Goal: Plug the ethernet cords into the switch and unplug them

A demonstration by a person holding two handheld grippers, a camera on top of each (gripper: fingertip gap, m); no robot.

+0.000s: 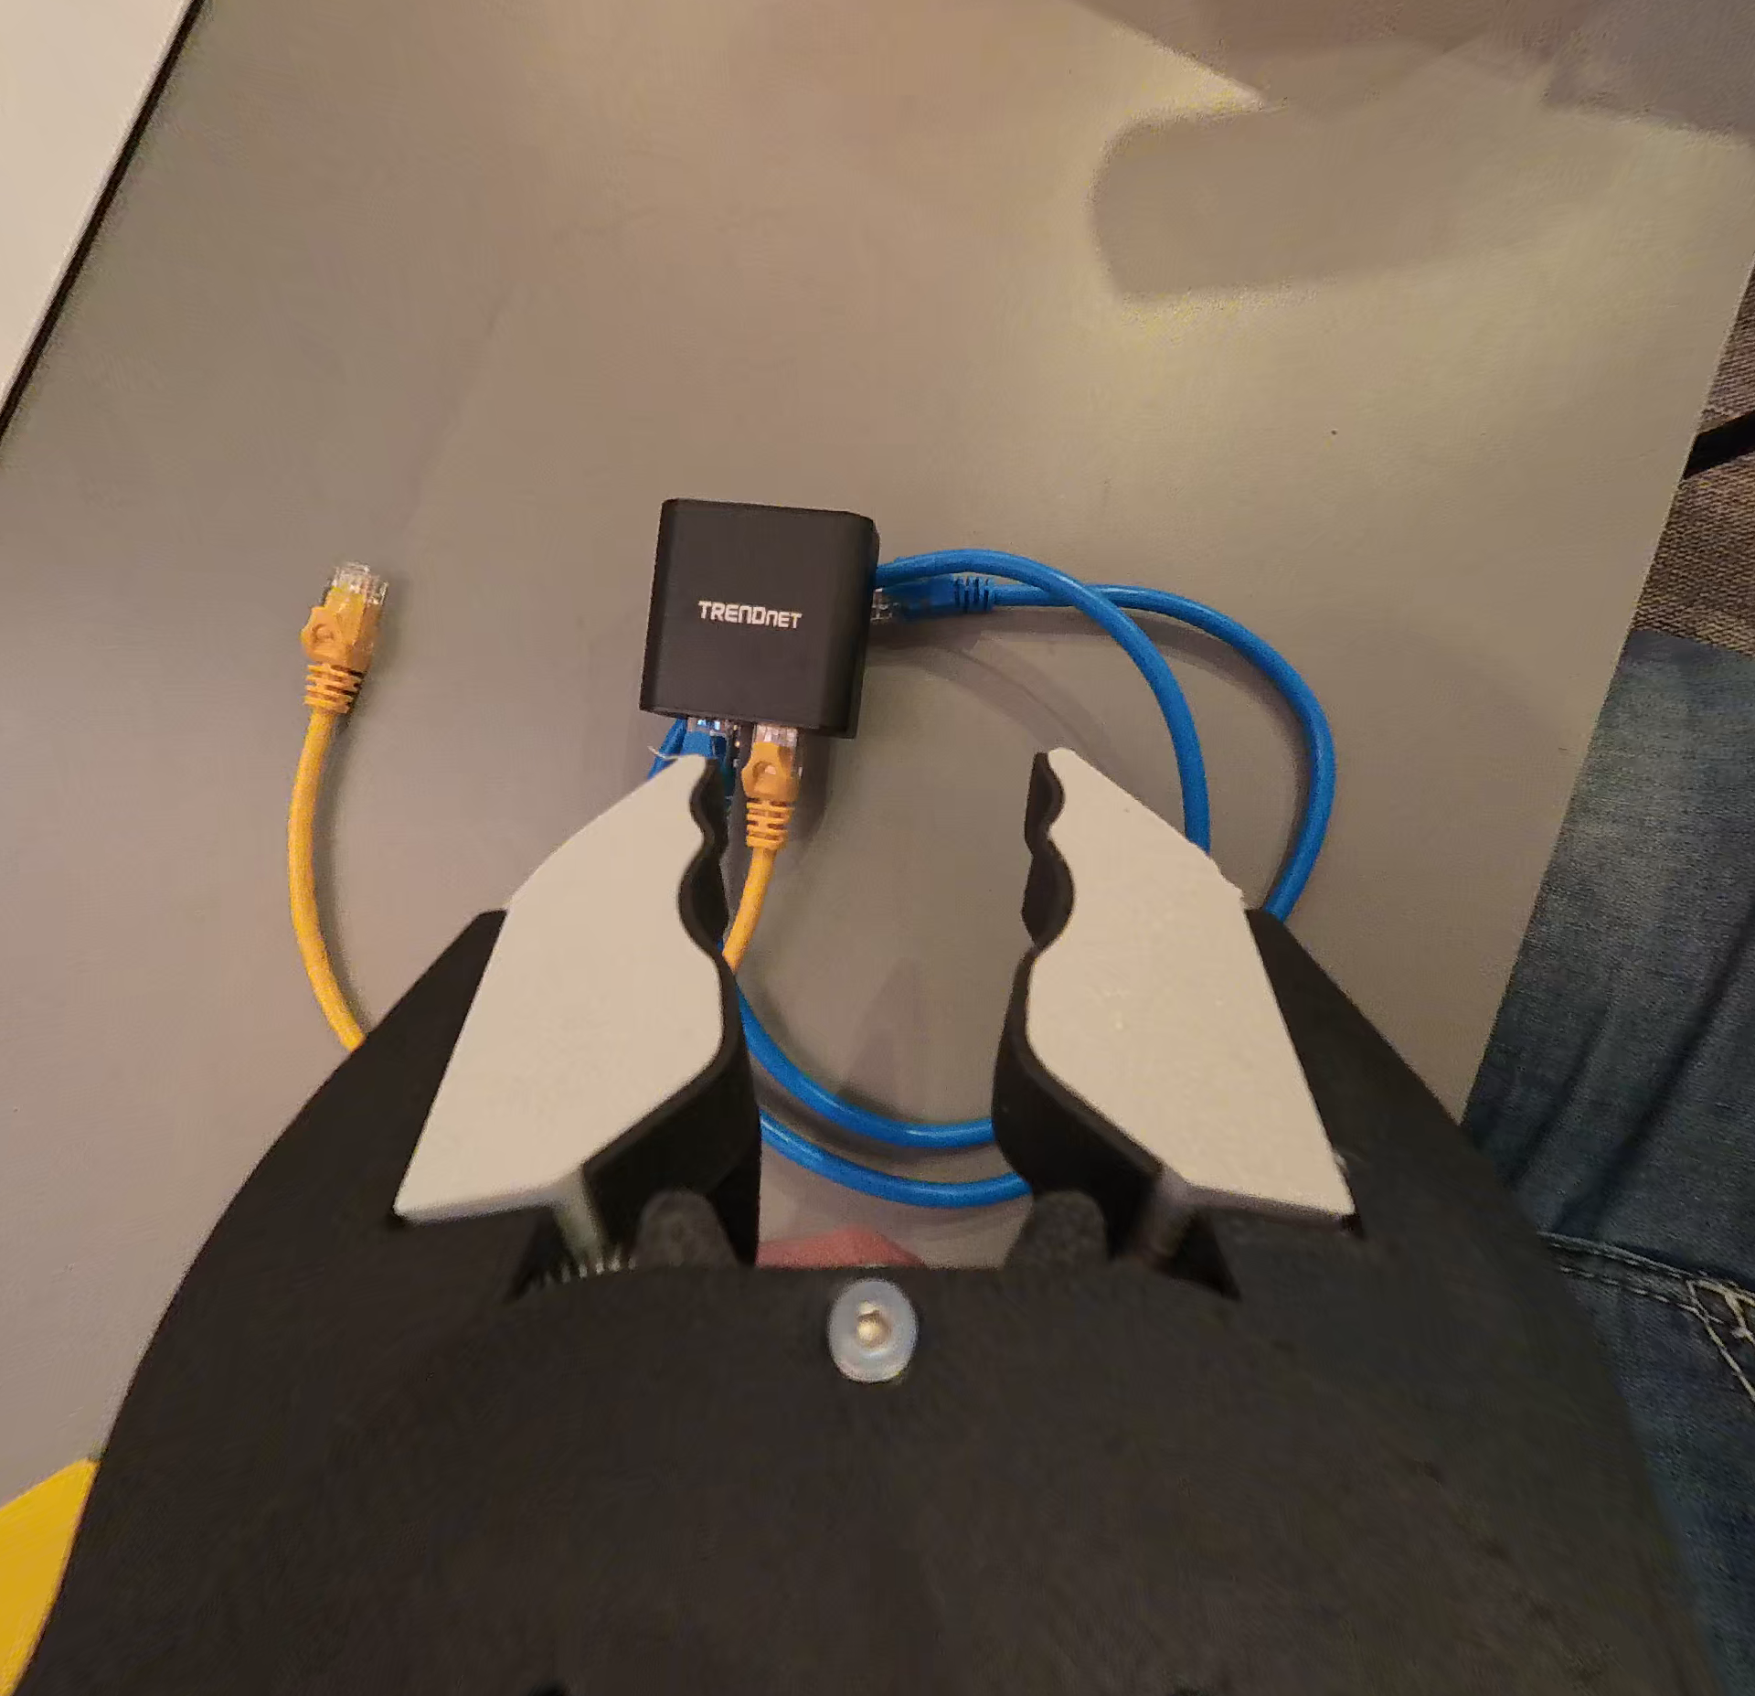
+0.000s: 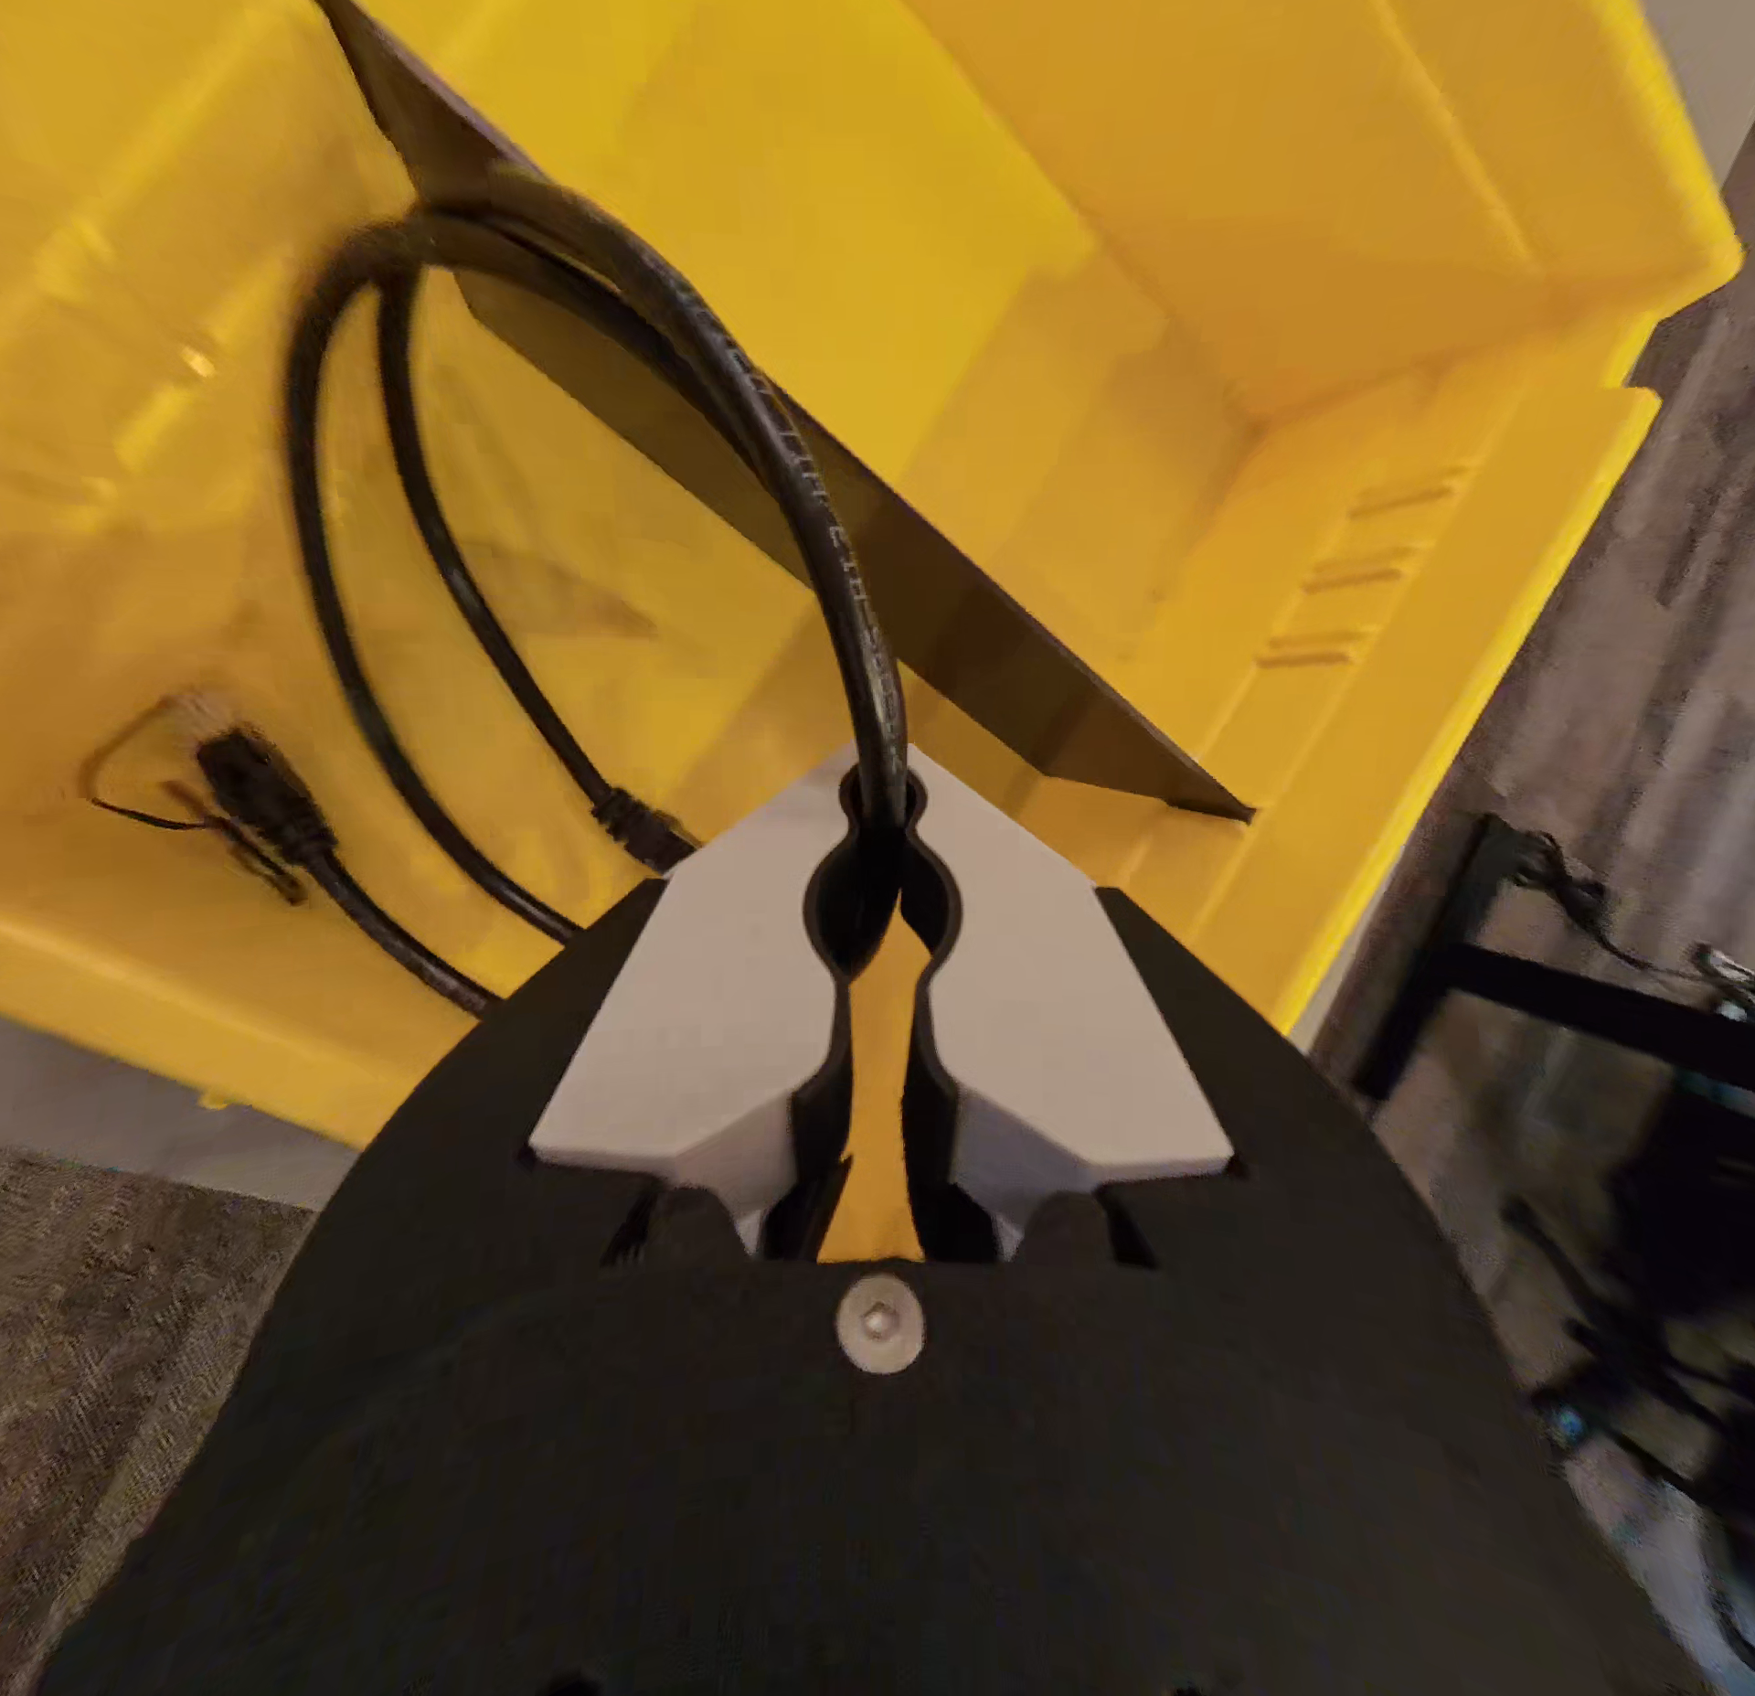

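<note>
A small black plastic box-shaped switch [image 1: 757, 615] is seen lying on the grey table [image 1: 475, 321], with a yellow ethernet cord [image 1: 769, 800] and a blue ethernet cord [image 1: 1263, 700] seated in its two near ports. The yellow cord's free plug lies well to the left, while the blue cord's other end is found beside the switch's right side; whether it is plugged in there cannot be told.

The main risk is judged to be the light switch being dragged or tipped when a plug is pulled, since nothing is holding it down. A snag is also possible, as the blue loops are spread directly beneath the left hand-held gripper [image 1: 874, 767].

That gripper is held spread and empty, angled down over the ports, its left fingertip just beside the blue plug. The right hand-held gripper [image 2: 883, 795] is pressed together on a looped black ethernet cord [image 2: 817, 472], pinched near the fingertips and lifted over a yellow plastic bin [image 2: 1187, 226]; its plugs dangle and could catch on the bin. The picture is blurred there.
</note>
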